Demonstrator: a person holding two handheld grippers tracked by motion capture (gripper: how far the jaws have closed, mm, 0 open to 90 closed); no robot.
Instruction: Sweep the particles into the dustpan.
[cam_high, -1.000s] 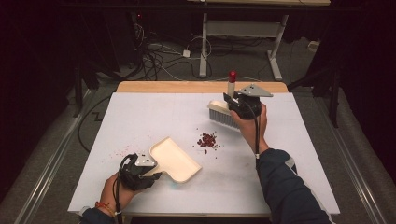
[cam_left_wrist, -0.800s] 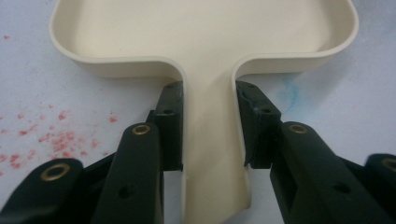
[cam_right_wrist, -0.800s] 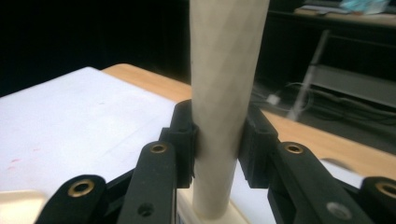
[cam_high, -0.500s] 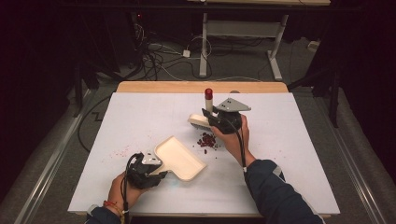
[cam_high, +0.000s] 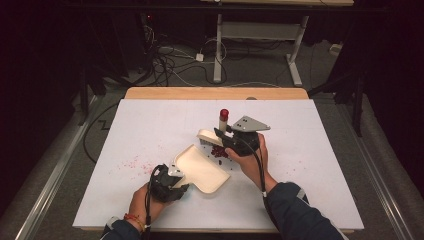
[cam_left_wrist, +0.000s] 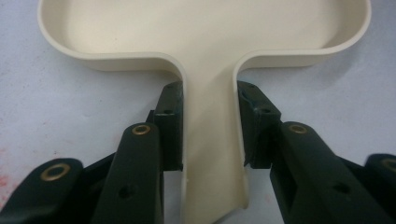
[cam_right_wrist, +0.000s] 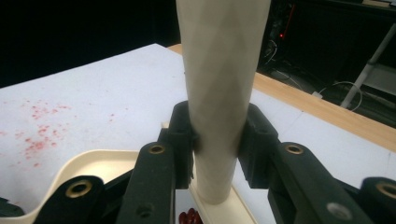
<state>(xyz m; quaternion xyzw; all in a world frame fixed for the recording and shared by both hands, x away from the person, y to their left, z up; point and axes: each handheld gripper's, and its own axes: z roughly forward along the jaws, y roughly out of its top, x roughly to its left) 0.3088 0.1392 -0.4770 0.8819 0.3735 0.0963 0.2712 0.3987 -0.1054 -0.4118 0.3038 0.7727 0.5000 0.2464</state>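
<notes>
Your left hand-held gripper (cam_high: 172, 186) is clamping the dustpan (cam_high: 202, 168) handle on the tabletop (cam_high: 150, 125). Your right hand-held gripper (cam_high: 224, 137) is gripping the brush (cam_high: 212, 134) handle, its head beside red crumbs (cam_high: 218, 151) at the dustpan's lip.

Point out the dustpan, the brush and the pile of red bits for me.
dustpan (cam_high: 202, 167), high view, bare inside of the pan
brush (cam_high: 223, 120), high view, upright handle below its red tip
pile of red bits (cam_high: 218, 151), high view, middle of the pile

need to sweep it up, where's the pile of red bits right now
In the high view the red bits lie near the table's middle, under the brush held by the right gripper, just beyond the dustpan's open edge.
</notes>
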